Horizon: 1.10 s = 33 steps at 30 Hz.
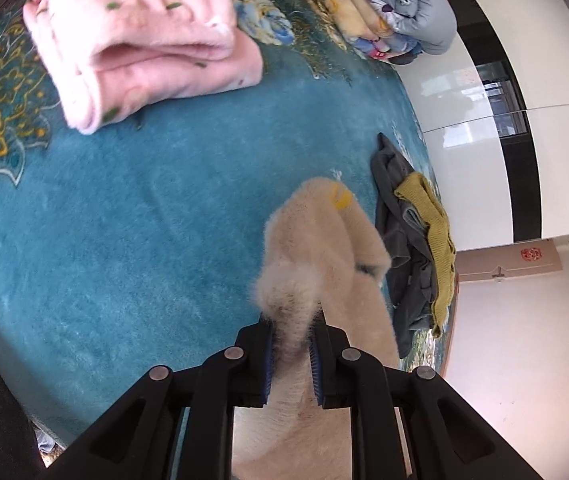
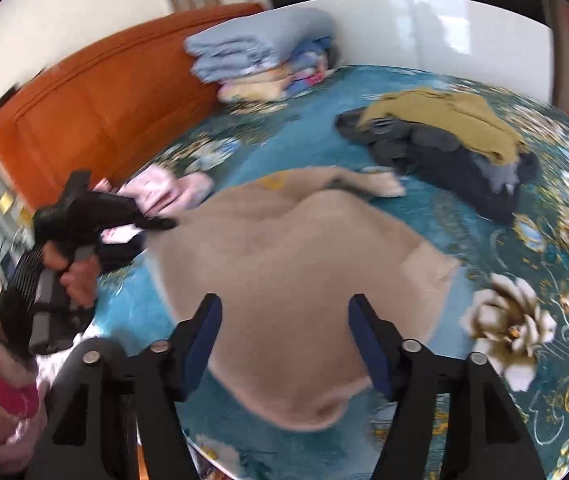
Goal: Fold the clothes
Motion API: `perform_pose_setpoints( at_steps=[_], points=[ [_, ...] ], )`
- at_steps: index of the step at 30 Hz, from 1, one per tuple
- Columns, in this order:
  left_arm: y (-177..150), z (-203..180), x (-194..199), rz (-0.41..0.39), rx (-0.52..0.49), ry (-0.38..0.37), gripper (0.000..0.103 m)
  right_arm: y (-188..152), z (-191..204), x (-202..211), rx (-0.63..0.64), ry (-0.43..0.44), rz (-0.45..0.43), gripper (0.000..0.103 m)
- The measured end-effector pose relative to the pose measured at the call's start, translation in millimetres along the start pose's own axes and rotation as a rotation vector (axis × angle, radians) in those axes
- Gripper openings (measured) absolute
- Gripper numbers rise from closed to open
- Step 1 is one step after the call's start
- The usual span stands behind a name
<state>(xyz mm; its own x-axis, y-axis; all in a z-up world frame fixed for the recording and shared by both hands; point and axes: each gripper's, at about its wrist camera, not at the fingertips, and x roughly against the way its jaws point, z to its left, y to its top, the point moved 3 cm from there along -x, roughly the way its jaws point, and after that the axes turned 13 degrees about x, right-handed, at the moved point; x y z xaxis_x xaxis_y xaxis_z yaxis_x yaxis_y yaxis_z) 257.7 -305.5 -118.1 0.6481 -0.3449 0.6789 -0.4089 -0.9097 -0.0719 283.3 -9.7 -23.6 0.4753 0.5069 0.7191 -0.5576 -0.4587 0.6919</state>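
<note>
A fluffy beige garment point(image 2: 284, 264) lies spread on the teal floral bedspread point(image 2: 524, 320). My left gripper point(image 1: 291, 332) is shut on a bunched edge of the beige garment point(image 1: 316, 248) and holds it up off the bed. It also shows at the left of the right wrist view point(image 2: 160, 222), held in a hand. My right gripper point(image 2: 284, 320) is open and empty, its fingers point(image 2: 204, 332) spread just above the garment's near part.
A folded pink garment point(image 1: 144, 40) lies at the far side. A pile of dark grey point(image 2: 452, 156) and olive clothes point(image 2: 444, 116) lies to the right. Stacked folded quilts point(image 2: 260, 52) sit by the orange headboard point(image 2: 104, 100). White wardrobe doors point(image 1: 504, 80) stand beyond the bed.
</note>
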Motion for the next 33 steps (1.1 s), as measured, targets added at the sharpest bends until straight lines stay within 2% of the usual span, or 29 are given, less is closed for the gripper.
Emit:
perform_pose_setpoints(
  at_steps=[2,6,7,10,14,18,21,23,26,27,28,30,33],
  points=[
    [1,0,0,0.006,-0.002,-0.007,0.016,-2,26,-11,0.075,0.037,0.040,0.068],
    [0,-3,1,0.019,-0.014,-0.021,0.016,-8,70,-40,0.234,0.015,0.106,0.069],
    [0,-4,2,0.021,-0.018,-0.025,0.016,-10,73,-45,0.250,0.013,0.114,0.072],
    [-2,-6,5,0.038,-0.030,-0.040,0.016,-15,79,-55,0.316,-0.055,0.136,0.073],
    [-9,-11,5,0.074,-0.055,-0.064,0.016,-17,53,-59,0.347,-0.194,0.180,0.073],
    [-26,-24,-3,0.115,-0.136,-0.051,0.017,-11,-10,-53,0.230,-0.332,0.192,0.073],
    [-39,-33,-12,0.138,-0.182,-0.046,0.019,-10,-54,-61,0.102,-0.352,0.219,0.073],
    [-46,-39,-16,0.147,-0.220,-0.032,0.022,-13,-71,-66,0.063,-0.357,0.239,0.073],
    [-51,-44,-20,0.143,-0.264,-0.007,0.031,-19,-89,-74,0.033,-0.362,0.265,0.073],
    [-51,-44,-20,0.136,-0.267,-0.003,0.039,-22,-93,-76,0.025,-0.365,0.271,0.073],
    [-49,-44,-18,0.122,-0.265,0.004,0.058,-24,-96,-78,0.017,-0.369,0.277,0.073],
    [-44,-41,-14,0.093,-0.262,0.016,0.075,-29,-104,-81,0.001,-0.375,0.289,0.073],
    [-37,-35,-13,0.080,-0.246,0.031,0.083,-37,-117,-87,-0.032,-0.384,0.303,0.073]
  ],
)
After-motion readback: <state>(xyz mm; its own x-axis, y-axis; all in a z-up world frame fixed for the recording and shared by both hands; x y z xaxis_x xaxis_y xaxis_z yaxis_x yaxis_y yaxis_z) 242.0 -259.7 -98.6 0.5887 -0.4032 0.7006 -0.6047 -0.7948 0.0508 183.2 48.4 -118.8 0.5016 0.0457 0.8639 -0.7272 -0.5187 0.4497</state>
